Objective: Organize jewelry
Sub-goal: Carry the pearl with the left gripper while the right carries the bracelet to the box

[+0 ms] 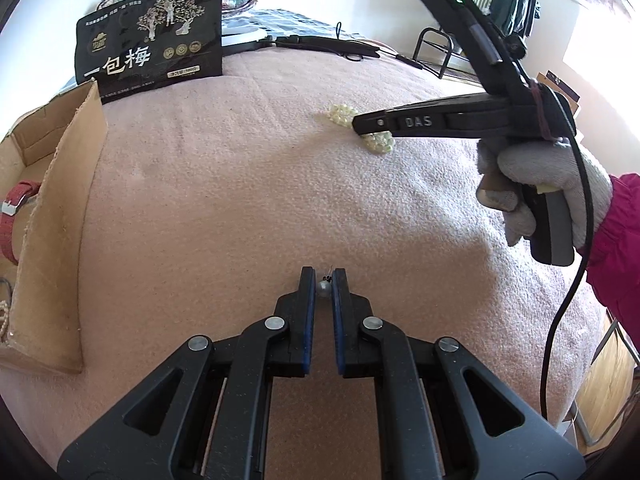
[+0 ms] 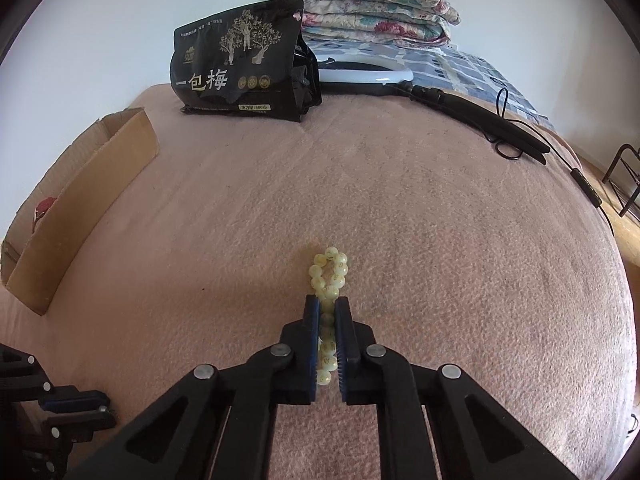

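My left gripper (image 1: 323,278) is shut on a small grey pearl earring (image 1: 322,286), held just above the pink blanket (image 1: 240,184). My right gripper (image 2: 328,308) is shut on a pale yellow bead bracelet (image 2: 330,270) that lies on the blanket; the beads run between the pads and stick out ahead of the tips. In the left wrist view the right gripper (image 1: 358,126) lies low across the bracelet (image 1: 378,142), held by a gloved hand. A cardboard box (image 1: 60,208) at the left holds a red watch strap (image 1: 16,216) and a pearl string (image 1: 3,320).
A black snack bag (image 2: 244,64) stands at the back of the bed. A folded quilt (image 2: 376,8), a white ring light (image 2: 366,74) with black stand and cable (image 2: 516,136) lie behind. The box (image 2: 84,208) shows at the left. A metal rack (image 1: 434,50) stands beyond the bed.
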{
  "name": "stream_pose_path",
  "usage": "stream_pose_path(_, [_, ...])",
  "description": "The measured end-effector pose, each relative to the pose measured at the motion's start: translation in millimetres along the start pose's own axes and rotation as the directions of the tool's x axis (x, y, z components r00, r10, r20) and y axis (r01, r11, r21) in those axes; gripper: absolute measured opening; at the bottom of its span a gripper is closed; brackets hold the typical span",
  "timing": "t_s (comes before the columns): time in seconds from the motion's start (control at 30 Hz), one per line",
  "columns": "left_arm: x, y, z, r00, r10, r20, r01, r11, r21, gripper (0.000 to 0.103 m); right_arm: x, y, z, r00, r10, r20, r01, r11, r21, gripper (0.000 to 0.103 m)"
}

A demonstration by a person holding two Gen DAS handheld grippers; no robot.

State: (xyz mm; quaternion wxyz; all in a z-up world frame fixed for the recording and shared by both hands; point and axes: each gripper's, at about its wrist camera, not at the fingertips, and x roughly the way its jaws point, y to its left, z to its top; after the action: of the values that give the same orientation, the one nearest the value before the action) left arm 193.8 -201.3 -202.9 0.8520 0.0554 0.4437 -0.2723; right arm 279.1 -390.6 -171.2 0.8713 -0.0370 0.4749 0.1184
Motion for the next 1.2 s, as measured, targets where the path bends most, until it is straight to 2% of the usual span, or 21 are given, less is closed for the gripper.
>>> stream_pose_path(0.23, [-5,4,-1,1.000,0.010,0.009,-0.010,1.000,-0.015,0.006,-13,-5,-5,1.000,0.000,0.006,0.000,1.000,0.016,0.005])
stream_pose_path(0.57, [-30,7,2,0.998,0.021,0.057,-0.020,1.000,-0.024,0.006,-49,-5,-6,0.998,0.012,0.069,-0.015,0.999,0.038,0.005])
stream_pose_path(0.9, [-62,16,1,0.993,0.048,0.109,-0.044,0.998,-0.036,0.006,-95,11,-7,0.991,0.022,0.130,-0.024,1.000,0.008,0.005])
stream_pose_path(1.2, [-94,40,0,0.984,0.084,0.156,-0.073,0.994,-0.076,0.006,-124,35,-4,0.984,0.055,0.168,-0.053,0.998,-0.017,0.005])
